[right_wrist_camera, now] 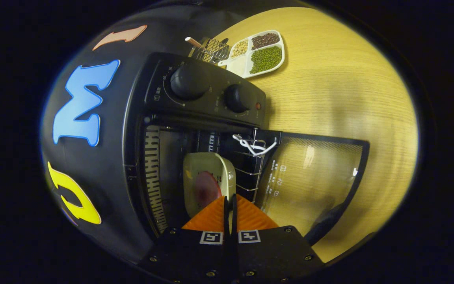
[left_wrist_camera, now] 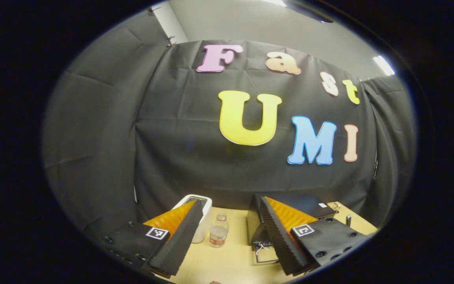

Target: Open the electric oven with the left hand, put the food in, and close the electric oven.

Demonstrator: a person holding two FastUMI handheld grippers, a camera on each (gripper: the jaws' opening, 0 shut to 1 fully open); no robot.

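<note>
The black electric oven point(right_wrist_camera: 207, 94) stands with its glass door point(right_wrist_camera: 313, 177) swung fully open. A pale plate point(right_wrist_camera: 211, 165) carrying a reddish piece of food point(right_wrist_camera: 206, 191) sits in the oven's mouth over the wire rack point(right_wrist_camera: 250, 169). My right gripper point(right_wrist_camera: 229, 205) is shut on the plate's near rim. In the left gripper view, my left gripper point(left_wrist_camera: 231, 201) is open and holds nothing, raised above the table and facing the booth wall. The oven point(left_wrist_camera: 309, 205) lies just behind its right finger point(left_wrist_camera: 282, 232).
A divided white tray of beans point(right_wrist_camera: 256, 53) and a wire basket point(right_wrist_camera: 211, 49) lie on the wooden table point(right_wrist_camera: 329, 98) beyond the oven. A small water bottle point(left_wrist_camera: 219, 230) and a white appliance point(left_wrist_camera: 205, 221) stand left of the oven.
</note>
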